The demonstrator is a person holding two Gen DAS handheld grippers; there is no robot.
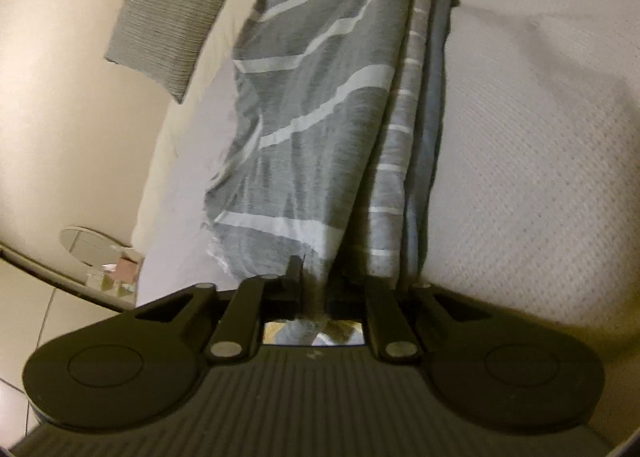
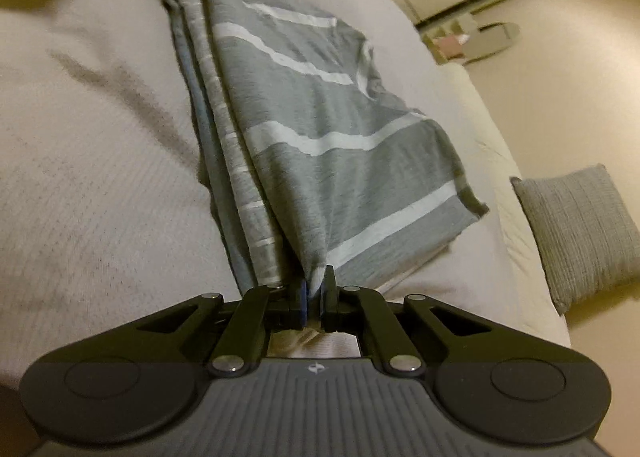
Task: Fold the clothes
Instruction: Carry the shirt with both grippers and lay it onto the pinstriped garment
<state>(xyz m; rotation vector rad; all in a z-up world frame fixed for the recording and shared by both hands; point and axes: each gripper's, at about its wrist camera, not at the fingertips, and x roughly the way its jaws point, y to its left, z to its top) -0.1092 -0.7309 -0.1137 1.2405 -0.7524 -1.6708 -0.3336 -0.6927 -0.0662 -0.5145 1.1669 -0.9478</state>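
Striped garment (image 2: 320, 129) stretched over the bed (image 2: 100, 177).
Pinched at opposite ends by right hand-held gripper (image 2: 316, 289) and left hand-held gripper (image 1: 316, 281).

A grey garment with white stripes (image 2: 332, 161) hangs folded lengthwise, stretched from bottom centre to the frame's top.

Left wrist view sits low and close at one end of the striped cloth (image 1: 320, 105), facing along it, tilted down at the bed (image 1: 540, 137). Right wrist view faces back from the opposite end. Both share cloth, bed and pillow (image 2: 584, 233).
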